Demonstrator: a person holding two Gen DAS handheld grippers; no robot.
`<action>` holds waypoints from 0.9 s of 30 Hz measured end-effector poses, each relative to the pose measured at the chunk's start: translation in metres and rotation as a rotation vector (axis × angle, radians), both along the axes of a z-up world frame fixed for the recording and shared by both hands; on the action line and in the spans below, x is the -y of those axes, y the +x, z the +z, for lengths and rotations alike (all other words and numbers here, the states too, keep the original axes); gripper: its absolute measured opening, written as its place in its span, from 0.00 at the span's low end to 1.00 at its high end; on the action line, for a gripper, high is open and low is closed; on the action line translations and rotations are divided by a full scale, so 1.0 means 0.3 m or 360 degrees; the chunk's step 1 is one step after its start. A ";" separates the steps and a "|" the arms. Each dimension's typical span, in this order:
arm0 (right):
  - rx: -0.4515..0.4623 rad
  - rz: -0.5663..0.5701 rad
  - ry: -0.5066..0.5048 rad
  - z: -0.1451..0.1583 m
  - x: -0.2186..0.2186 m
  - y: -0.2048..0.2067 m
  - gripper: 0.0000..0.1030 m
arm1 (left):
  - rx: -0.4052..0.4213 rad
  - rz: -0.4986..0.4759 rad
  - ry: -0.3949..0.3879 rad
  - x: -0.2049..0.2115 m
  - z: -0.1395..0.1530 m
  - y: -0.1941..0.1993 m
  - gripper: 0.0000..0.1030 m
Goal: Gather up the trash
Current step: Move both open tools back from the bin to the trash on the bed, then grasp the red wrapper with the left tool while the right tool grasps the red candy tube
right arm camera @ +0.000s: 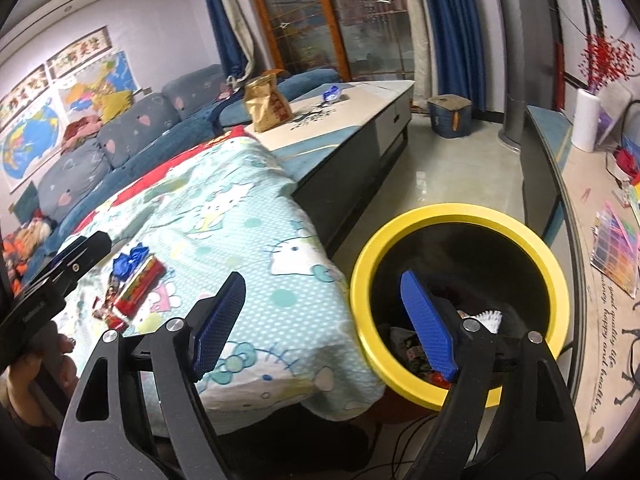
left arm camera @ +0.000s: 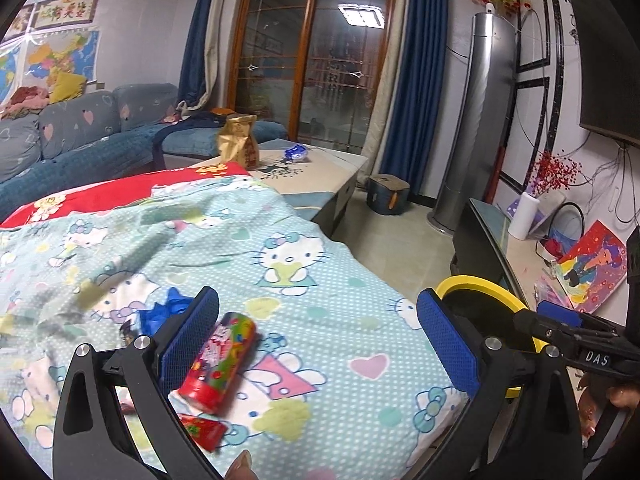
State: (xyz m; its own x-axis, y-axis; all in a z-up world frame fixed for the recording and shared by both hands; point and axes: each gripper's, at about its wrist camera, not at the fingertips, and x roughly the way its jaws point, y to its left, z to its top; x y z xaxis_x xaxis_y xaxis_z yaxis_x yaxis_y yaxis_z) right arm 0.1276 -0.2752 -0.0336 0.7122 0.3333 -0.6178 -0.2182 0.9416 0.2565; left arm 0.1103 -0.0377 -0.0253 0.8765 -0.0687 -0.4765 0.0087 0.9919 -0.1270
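Both grippers hanging spread over the blanket and bin

The left gripper [left arm camera: 318, 334] is hovering spread, pinching nothing, the red wrapper tube [left arm camera: 220, 364] lying on the blanket [left arm camera: 320, 216] beside its left finger; the right gripper [right arm camera: 326, 326] is gaping, empty, its right finger over the yellow-rimmed bin [right arm camera: 520, 226].

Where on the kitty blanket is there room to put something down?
The free patch of the Hello Kitty blanket lies between the red cylindrical snack wrapper and the yellow-rimmed black bin. It is crowded by the crumpled blue wrapper, at the left tongs. The right tongs hang open, empty.
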 end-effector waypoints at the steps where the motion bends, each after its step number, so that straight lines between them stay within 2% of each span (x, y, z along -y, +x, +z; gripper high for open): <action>1: 0.0002 0.0014 -0.0003 0.002 -0.011 -0.002 0.71 | 0.0000 0.0009 -0.0001 -0.008 0.000 -0.003 0.93; 11: 0.0029 0.0169 -0.0045 0.030 -0.145 -0.015 0.74 | 0.0001 0.0110 -0.0019 -0.105 0.000 -0.036 0.93; 27: 0.0033 0.0355 -0.0057 0.053 -0.324 -0.015 0.75 | -0.0039 0.0318 -0.0043 -0.295 -0.020 -0.102 0.93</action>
